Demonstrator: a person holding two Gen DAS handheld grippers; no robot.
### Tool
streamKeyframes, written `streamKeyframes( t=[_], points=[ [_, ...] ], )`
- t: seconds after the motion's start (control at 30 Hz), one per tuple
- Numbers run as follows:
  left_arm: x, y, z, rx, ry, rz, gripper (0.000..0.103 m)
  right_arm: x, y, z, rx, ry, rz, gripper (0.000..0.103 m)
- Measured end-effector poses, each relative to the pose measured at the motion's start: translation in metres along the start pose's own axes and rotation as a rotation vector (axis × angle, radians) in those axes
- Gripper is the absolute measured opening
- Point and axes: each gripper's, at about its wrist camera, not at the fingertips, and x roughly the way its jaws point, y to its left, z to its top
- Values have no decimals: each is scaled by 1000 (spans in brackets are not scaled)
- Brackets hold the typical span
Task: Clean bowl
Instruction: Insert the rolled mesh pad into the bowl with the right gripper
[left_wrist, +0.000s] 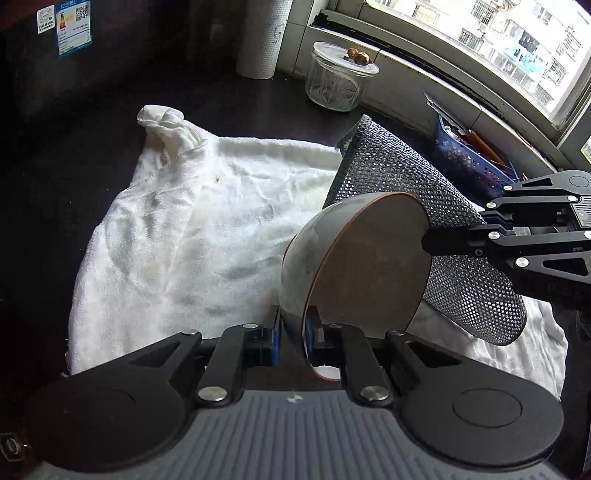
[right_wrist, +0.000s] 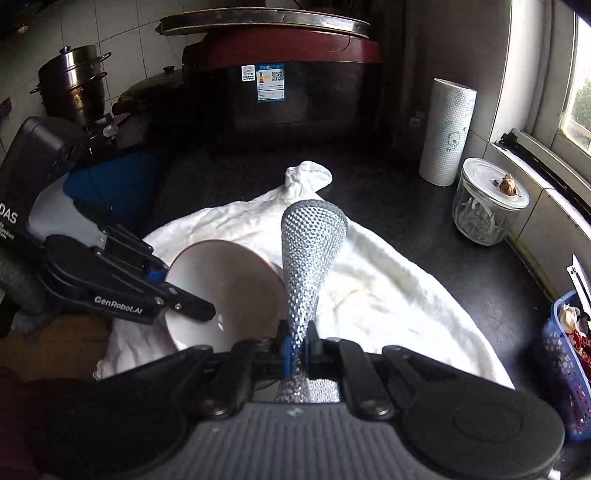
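Mid-task by the look: left hand-held gripper (left_wrist: 293, 332) pinching the bowl (left_wrist: 354, 258) by its rim, tilted above the white towel (left_wrist: 184, 236), right hand-held gripper (right_wrist: 297, 339) pinching the mesh scrubbing cloth (right_wrist: 310, 251) beside the rim, wiping apparently unfinished

White towel (right_wrist: 388, 295) spread on the dark counter (right_wrist: 424, 229); lidded glass jar (right_wrist: 484, 210) beside a paper-towel roll (right_wrist: 447, 133); blue basket (right_wrist: 565, 365) near the window.

Spread on counter (right_wrist: 424, 229): towel (right_wrist: 388, 295). Above towel: bowl (right_wrist: 229, 288), tilted, left of mesh cloth (right_wrist: 310, 258). Right of towel: jar (right_wrist: 487, 206); behind jar, paper roll (right_wrist: 447, 133). Near right: basket (right_wrist: 565, 362).
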Motion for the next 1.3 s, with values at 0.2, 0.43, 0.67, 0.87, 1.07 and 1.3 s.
streamKeyframes(
  t=[0.2, 0.43, 0.67, 0.87, 1.07, 1.3],
  points=[
    [1, -5, 0, 98, -10, 10, 11, 16, 10, 1, -78, 47, -8, 21],
    [1, -22, -6, 304, -68, 84, 13, 34, 26, -7, -230, 70, -93, 14],
    [4, -2, 2, 48, -169, -52, 12, 24, 46, -17, -288, 5, -189, 12],
    [7, -1, 9, -67, -210, -100, 15, 20, 51, -18, -323, -2, -305, 10],
    [12, 38, -10, -450, -161, -191, 19, 25, 48, -21, -226, 28, -289, 14],
    [25, 69, -34, -825, -75, -290, 20, 40, 44, -28, -87, 44, -203, 18]
  ],
)
